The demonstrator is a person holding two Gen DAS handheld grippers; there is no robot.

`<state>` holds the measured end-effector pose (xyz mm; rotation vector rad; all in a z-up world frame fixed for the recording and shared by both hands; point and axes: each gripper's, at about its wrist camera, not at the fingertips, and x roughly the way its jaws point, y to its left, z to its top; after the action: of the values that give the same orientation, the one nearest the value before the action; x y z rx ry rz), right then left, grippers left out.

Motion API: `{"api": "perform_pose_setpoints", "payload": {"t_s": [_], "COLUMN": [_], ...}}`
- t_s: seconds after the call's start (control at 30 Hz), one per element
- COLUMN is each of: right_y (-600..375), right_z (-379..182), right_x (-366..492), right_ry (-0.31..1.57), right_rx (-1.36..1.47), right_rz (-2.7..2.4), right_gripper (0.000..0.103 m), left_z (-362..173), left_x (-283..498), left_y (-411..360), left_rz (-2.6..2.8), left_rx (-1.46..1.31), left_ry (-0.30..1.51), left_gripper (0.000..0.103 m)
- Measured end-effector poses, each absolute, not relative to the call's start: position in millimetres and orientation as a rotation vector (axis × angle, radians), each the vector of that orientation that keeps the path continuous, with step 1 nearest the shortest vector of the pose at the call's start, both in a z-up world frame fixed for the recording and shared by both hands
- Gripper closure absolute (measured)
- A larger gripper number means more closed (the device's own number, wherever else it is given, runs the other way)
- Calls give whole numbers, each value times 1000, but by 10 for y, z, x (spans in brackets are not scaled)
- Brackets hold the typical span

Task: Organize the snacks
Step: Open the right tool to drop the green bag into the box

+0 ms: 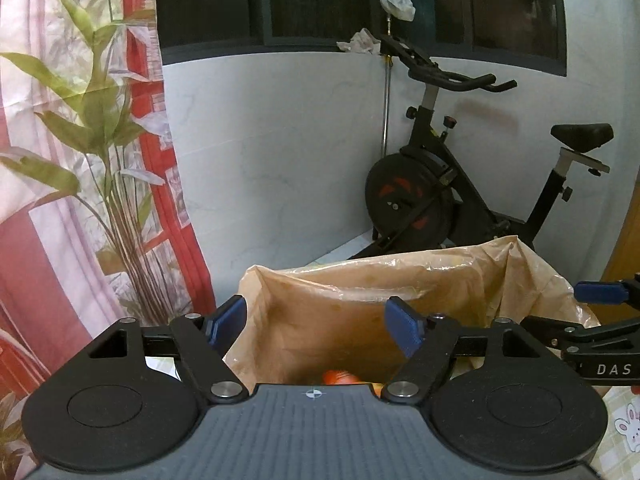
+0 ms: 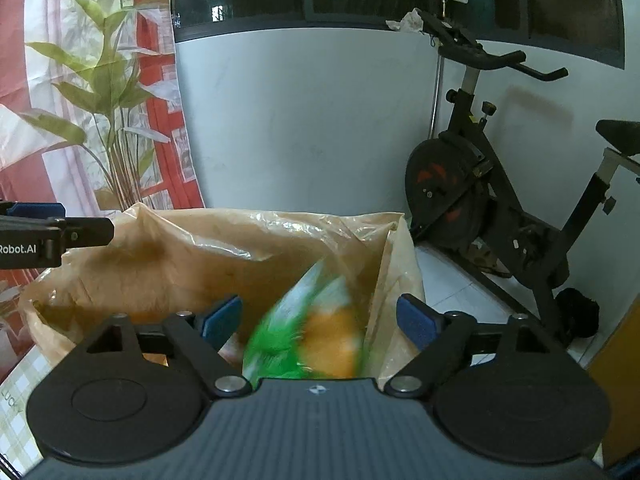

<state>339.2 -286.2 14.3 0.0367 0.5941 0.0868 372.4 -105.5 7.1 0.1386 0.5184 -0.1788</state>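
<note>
A box lined with a tan plastic bag [image 1: 360,304] stands open in front of both grippers; it also shows in the right wrist view [image 2: 192,256]. My left gripper [image 1: 316,326] is open and empty over its near left rim. An orange-red snack [image 1: 340,377] lies deep inside. My right gripper [image 2: 320,320] is open over the bag's right side. A green, white and orange snack packet [image 2: 308,328], motion-blurred, sits between its jaws and below them, inside the bag, touching neither finger. The right gripper shows at the right edge of the left wrist view [image 1: 600,320].
A black exercise bike [image 1: 460,184] stands behind the box against a white wall; it also shows in the right wrist view [image 2: 500,208]. A red and pink leaf-print curtain [image 1: 80,160] hangs on the left. A checked tablecloth [image 2: 20,392] lies under the box.
</note>
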Motion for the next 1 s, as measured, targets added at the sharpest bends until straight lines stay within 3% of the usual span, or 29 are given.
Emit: {"api": "perform_pose_setpoints", "payload": {"t_s": [0.57, 0.7, 1.0], "right_y": [-2844, -2826, -2744], "right_z": [480, 577, 480], "right_x": [2784, 2551, 1969], "right_ry": [511, 475, 438], "right_rx": [33, 44, 75], "right_rz": [104, 113, 133], "right_gripper": [16, 16, 16], "left_z": [565, 660, 351], "left_x": [3101, 2854, 2166], "left_y": [-737, -651, -417], "left_rz": [-149, -160, -196], "left_rx": [126, 134, 133], "left_ry": [468, 457, 483], "left_gripper": [24, 19, 17]}}
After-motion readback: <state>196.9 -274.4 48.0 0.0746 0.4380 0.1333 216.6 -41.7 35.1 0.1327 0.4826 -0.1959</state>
